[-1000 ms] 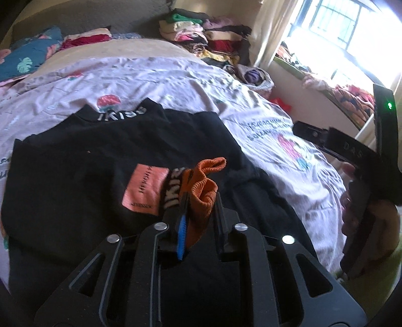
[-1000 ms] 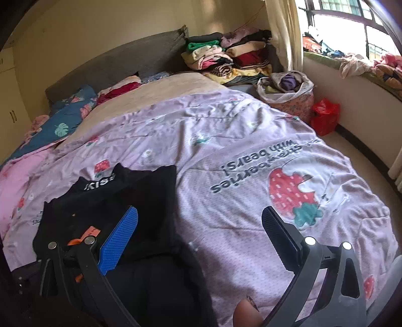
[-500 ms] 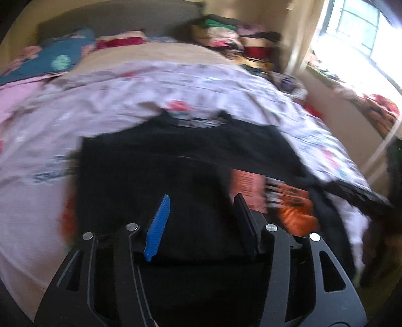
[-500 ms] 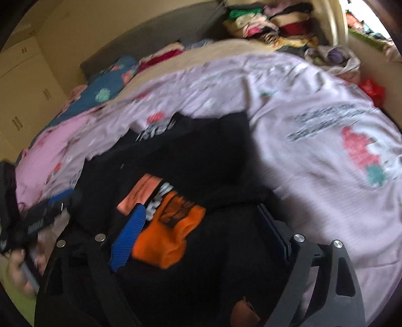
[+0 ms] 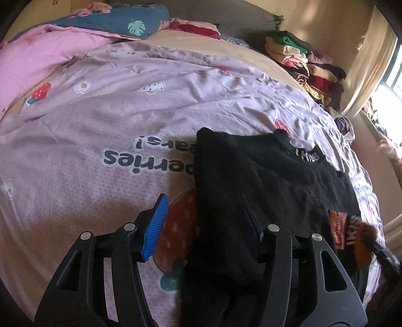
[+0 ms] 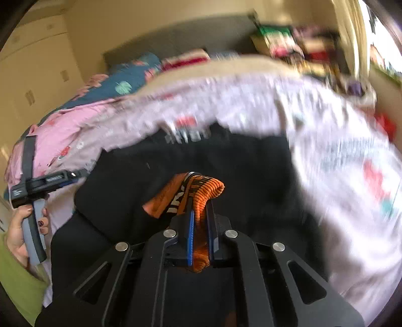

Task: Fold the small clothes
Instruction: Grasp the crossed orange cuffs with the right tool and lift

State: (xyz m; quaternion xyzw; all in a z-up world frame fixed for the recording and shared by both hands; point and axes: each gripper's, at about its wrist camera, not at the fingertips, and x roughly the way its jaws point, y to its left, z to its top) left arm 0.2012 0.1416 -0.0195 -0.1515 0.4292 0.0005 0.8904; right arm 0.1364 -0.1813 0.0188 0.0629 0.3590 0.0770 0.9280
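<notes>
A black top (image 5: pixel 263 181) with white collar lettering and an orange cuff (image 5: pixel 356 241) lies on the lilac strawberry bedspread (image 5: pixel 100 120). My left gripper (image 5: pixel 203 218) is open over the top's left edge, its right finger over the black cloth, holding nothing. In the right wrist view my right gripper (image 6: pixel 201 213) is shut on the orange ribbed cuff (image 6: pixel 203 191), held over the black top (image 6: pixel 251 176). The left gripper (image 6: pixel 47 179) and the hand holding it show at the left of that view. That view is blurred.
A stack of folded clothes (image 5: pixel 301 63) sits at the bed's far right by the curtain. A pink blanket (image 5: pixel 32 57) and blue leaf-print pillow (image 5: pixel 120 22) lie at the head. A window ledge with clothes (image 5: pixel 382 125) runs along the right.
My left gripper let go of the orange cuff, opened and swung left to the top's left edge. My right gripper moved in from the right and shut on the orange cuff.
</notes>
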